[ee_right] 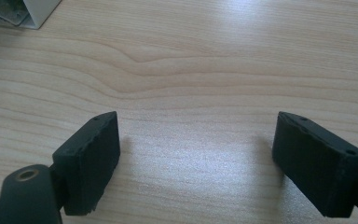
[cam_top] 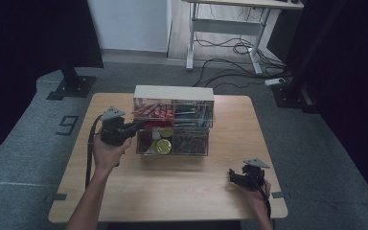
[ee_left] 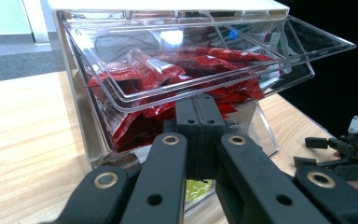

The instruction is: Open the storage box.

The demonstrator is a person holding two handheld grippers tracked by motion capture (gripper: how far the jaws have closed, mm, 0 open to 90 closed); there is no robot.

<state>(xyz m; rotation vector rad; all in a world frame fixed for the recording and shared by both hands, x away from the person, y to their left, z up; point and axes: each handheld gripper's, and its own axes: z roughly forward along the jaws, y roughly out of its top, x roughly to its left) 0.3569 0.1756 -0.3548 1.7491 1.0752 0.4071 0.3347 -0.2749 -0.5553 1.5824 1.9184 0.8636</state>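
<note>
1 clear organizer (cam_top: 173, 125), 2 tongs, approx. 2 yellow-lid jars (cam_top: 163, 146).

We find the high view dim and slightly soft, with near-black curtains on both sides and a paler strip of floor and wall at the top. The table (cam_top: 172, 191) is evenly lit, without hard shadows. In the left gripper view we get brighter light: white glare streaks the clear bin (ee_left: 177, 60), the red packets (ee_left: 168, 70) look sharp, and the near black fingers (ee_left: 198, 126) are blurred. In the right gripper view a broad bright sheen lies across the wood grain, soft shadows sit beside the fingers (ee_right: 91, 158), and the frame edges darken and bend a little.
</note>
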